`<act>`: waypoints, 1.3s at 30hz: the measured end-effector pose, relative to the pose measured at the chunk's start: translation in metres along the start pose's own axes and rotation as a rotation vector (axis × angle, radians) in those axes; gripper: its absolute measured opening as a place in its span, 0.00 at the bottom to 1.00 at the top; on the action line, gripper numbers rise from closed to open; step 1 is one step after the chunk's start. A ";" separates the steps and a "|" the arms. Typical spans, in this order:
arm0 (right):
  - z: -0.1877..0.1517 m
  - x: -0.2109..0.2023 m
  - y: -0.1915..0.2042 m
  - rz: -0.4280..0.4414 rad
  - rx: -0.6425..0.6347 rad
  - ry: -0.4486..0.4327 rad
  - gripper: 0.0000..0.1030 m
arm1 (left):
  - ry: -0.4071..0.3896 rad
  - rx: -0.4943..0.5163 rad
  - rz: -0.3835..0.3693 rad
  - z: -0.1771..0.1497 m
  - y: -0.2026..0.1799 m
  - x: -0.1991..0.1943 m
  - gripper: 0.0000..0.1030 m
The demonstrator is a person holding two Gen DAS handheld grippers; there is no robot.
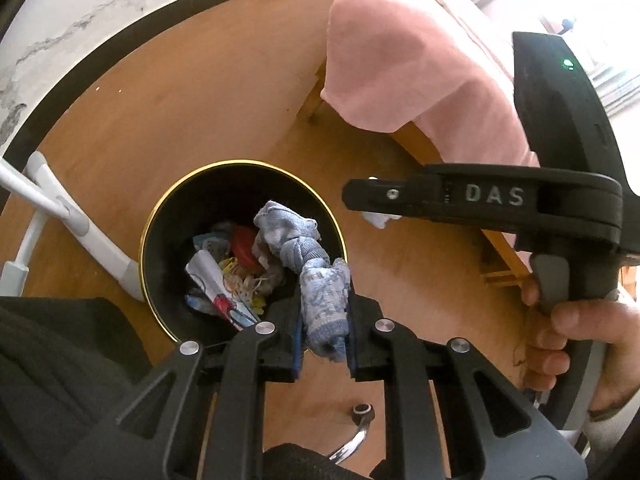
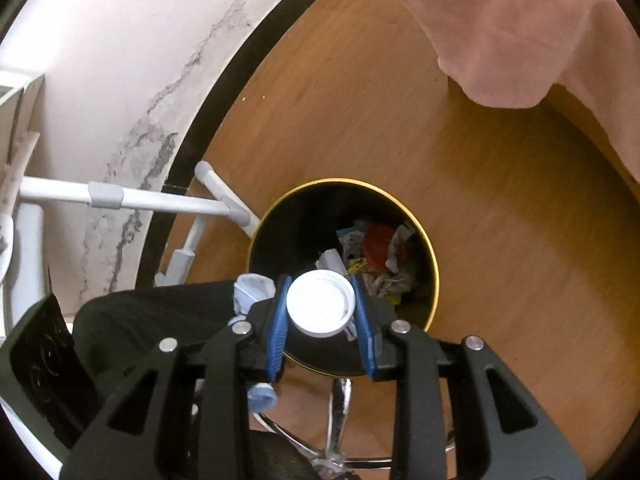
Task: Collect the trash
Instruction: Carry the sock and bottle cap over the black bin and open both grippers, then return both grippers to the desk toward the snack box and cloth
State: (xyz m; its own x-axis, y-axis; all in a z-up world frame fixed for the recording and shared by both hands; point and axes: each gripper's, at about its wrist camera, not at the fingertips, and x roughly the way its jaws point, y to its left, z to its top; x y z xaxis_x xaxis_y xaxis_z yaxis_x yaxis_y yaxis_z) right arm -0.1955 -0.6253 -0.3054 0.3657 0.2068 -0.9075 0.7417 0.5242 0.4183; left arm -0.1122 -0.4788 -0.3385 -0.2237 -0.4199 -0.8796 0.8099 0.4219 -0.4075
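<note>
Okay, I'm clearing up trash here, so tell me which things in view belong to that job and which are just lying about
Part of the job:
- blue rag, clamped in the left gripper
- white cap, clamped in the right gripper
- black bin, with scraps already inside

Just lying about:
- pink cloth draped over the wooden furniture
- white rack by the wall
- chair base

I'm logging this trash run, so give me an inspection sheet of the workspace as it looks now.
Surface: brown wooden floor, bare around the bin.
Job's things: round black gold-rimmed bin holding paper scraps and a red lid.
Clutter: pink cloth draped over wooden furniture.
Grippers: left gripper clamps a blue-grey patterned rag above the bin; right gripper clamps a white plastic cap.
Cables: nothing seen.
Surroundings: cracked white wall, white tube frame, chrome chair base.
</note>
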 end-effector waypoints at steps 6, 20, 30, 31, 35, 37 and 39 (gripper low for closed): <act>0.003 -0.009 0.000 0.031 0.049 -0.035 0.85 | 0.037 -0.045 0.053 0.000 0.010 0.006 0.85; -0.068 -0.279 0.051 -0.452 -0.053 -0.876 0.93 | -0.414 0.389 -0.142 -0.012 -0.129 -0.191 0.90; -0.055 -0.270 0.204 -0.293 -0.373 -0.941 0.93 | -0.793 -0.044 0.420 -0.062 0.043 -0.411 0.94; -0.052 -0.257 0.225 -0.253 -0.417 -0.914 0.93 | -0.797 -0.132 0.478 -0.074 0.074 -0.427 0.94; -0.046 -0.204 0.319 -0.073 -0.597 -0.755 0.93 | -0.770 -0.428 0.673 -0.121 0.171 -0.480 0.94; -0.045 -0.184 0.357 0.030 -0.672 -0.652 0.93 | -0.752 -0.519 0.722 -0.138 0.208 -0.499 0.94; -0.046 -0.167 0.390 0.081 -0.737 -0.569 0.93 | -0.741 -0.550 0.718 -0.143 0.229 -0.505 0.94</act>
State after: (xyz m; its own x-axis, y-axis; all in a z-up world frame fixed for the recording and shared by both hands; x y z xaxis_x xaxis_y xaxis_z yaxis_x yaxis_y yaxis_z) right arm 0.0070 -0.4170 0.0075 0.7654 -0.0676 -0.6400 0.2292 0.9579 0.1729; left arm 0.1083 -0.0550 -0.0227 0.7082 -0.2332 -0.6664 0.2374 0.9676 -0.0863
